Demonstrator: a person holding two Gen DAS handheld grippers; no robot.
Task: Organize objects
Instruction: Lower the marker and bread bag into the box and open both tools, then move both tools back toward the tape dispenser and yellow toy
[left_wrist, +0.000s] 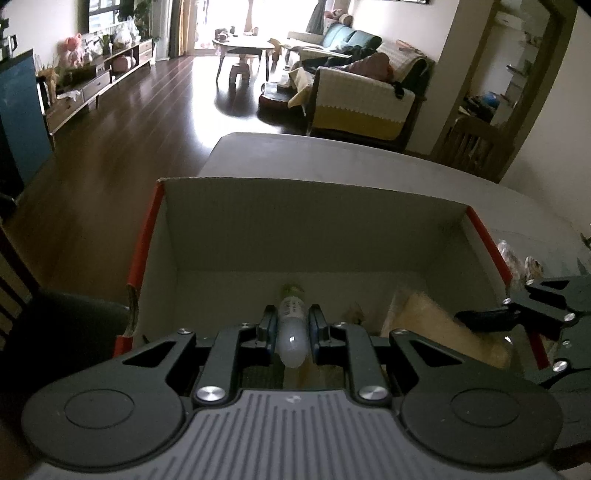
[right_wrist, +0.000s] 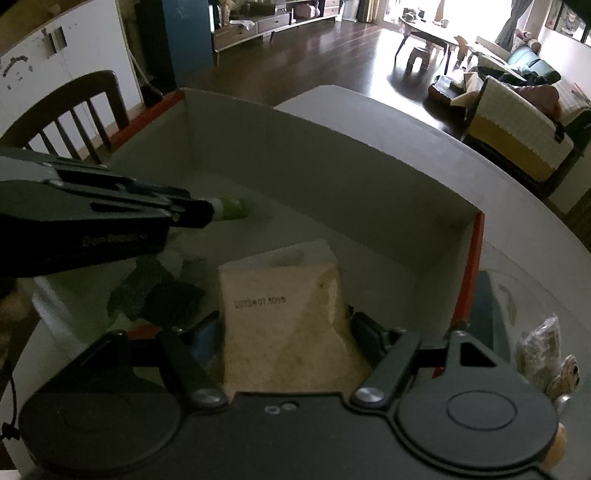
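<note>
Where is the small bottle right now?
The small bottle is clamped in the left gripper, inside the box, left of the bread packet.

The table (left_wrist: 332, 155) is pale grey with a rounded edge. A cardboard box (left_wrist: 306, 225) with red outer sides and an open top stands directly on it. Small clear-wrapped snack packets (right_wrist: 543, 354) lie on the table surface just beside the box's right wall

Small white bottle (left_wrist: 292, 332) with green cap, held lengthwise over open box (left_wrist: 295, 229), wrapped bread (right_wrist: 284, 325) inside
</note>
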